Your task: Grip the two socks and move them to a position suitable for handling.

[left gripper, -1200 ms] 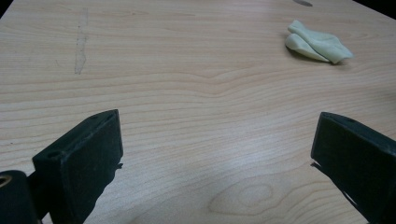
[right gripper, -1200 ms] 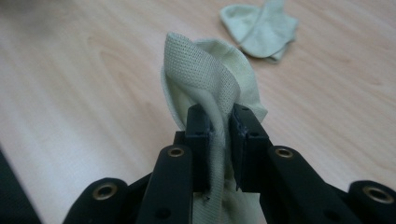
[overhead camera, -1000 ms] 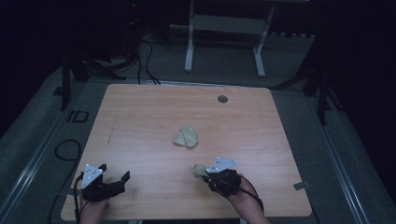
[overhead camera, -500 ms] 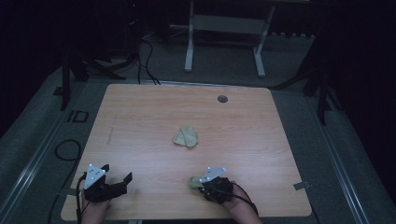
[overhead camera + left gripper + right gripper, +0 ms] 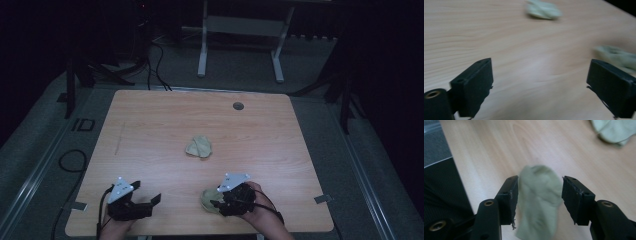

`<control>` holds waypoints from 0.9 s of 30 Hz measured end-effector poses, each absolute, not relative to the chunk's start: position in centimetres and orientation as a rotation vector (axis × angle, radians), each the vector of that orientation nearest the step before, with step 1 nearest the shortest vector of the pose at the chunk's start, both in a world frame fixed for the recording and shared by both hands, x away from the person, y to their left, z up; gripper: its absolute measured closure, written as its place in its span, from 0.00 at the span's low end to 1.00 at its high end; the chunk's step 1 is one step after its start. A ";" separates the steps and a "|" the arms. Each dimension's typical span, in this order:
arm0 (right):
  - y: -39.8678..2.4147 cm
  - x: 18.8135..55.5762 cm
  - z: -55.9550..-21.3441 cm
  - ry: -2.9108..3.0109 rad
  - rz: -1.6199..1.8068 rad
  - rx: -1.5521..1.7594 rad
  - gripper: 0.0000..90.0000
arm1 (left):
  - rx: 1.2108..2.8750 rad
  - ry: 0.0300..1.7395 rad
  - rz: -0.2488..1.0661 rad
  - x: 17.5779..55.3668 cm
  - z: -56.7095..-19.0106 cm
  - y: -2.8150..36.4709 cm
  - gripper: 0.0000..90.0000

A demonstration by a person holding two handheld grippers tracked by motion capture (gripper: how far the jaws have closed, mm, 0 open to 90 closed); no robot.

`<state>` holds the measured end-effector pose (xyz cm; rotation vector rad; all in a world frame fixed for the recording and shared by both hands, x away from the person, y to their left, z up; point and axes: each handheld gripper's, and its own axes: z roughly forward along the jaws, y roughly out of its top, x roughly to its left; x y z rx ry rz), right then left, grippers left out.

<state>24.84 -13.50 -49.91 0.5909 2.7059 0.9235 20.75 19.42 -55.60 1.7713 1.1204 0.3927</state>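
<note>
Two pale green crumpled cloths lie on the wooden table (image 5: 150,125). One cloth (image 5: 199,147) sits at the middle, also seen far off in both gripper views (image 5: 544,10) (image 5: 616,130). The smaller cloth (image 5: 206,197) (image 5: 539,195) lies near the front edge between the jaws of my right gripper (image 5: 215,202) (image 5: 539,181). Those jaws have just been opening and stand slightly apart from the cloth. My left gripper (image 5: 150,205) (image 5: 540,67) is at the front left, wide open. Its jaws have just been closing a little with nothing between them. The smaller cloth (image 5: 616,56) is blurred beyond its right jaw.
A dark round grommet (image 5: 238,105) sits in the table's far right part. The table's front edge and the dark floor (image 5: 439,185) are close beside the right gripper. Cables (image 5: 150,55) and a metal stand (image 5: 240,30) are on the floor behind the table.
The right hand drew back toward the front edge with the small cloth, and its jaws then parted. The left gripper slid to the right along the front edge.
</note>
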 end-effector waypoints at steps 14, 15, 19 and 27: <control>-12.2 26.6 -51.3 2.859 0.813 0.356 0.59 | 1.966 0.924 0.121 25.0 -54.9 9.6 0.40; -12.0 26.5 -51.8 2.873 0.791 0.340 0.58 | 1.979 0.924 0.097 25.4 -55.2 9.2 0.42; -11.7 26.7 -53.3 2.899 0.717 0.315 0.61 | 2.039 0.913 0.004 26.5 -56.3 8.2 0.57; -12.0 26.9 -53.4 2.920 0.760 0.346 0.96 | 2.084 0.923 0.008 26.9 -56.7 7.9 0.98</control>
